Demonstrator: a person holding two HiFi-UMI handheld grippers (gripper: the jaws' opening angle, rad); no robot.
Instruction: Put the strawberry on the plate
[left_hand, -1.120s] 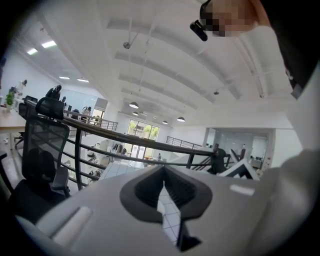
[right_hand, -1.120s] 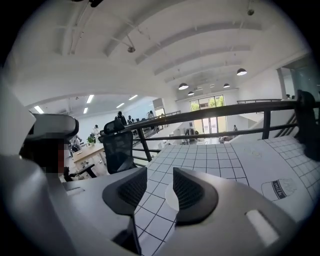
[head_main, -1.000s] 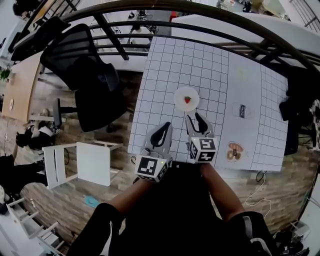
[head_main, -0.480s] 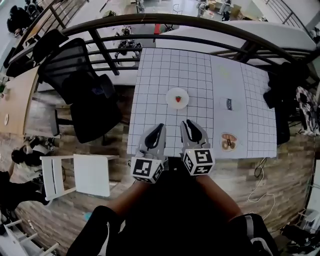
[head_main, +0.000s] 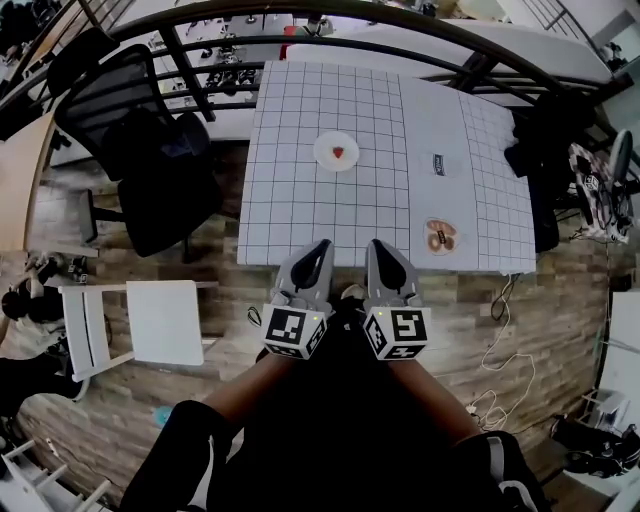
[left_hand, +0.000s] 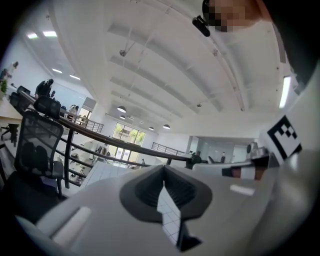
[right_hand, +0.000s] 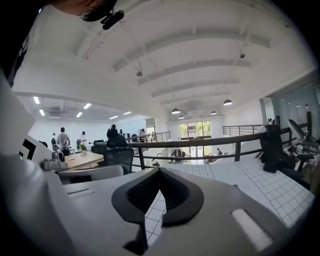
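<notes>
The red strawberry (head_main: 338, 152) lies in the middle of the small white plate (head_main: 326, 159) on the gridded white table (head_main: 300, 200). Both grippers hang well short of the table, past its near edge and over the wooden floor. My left gripper (head_main: 322, 244) is shut with nothing in it, and in the left gripper view its fingertips (left_hand: 163, 170) meet. The right gripper (head_main: 375, 243) is also shut and empty, its jaws (right_hand: 160, 172) pressed together. Neither gripper view shows the plate or the strawberry.
A small printed packet (head_main: 438, 165) and a pack of doughnuts (head_main: 439, 237) lie on the table's right half. A black garment (head_main: 535, 150) hangs at its right edge. A black office chair (head_main: 140, 140) and a white chair (head_main: 150, 320) stand left; a dark railing (head_main: 400, 20) curves behind.
The view has drawn back from the table, and both grippers have come off it toward the person. The right gripper's jaws have closed. The strawberry has stayed on the plate.
</notes>
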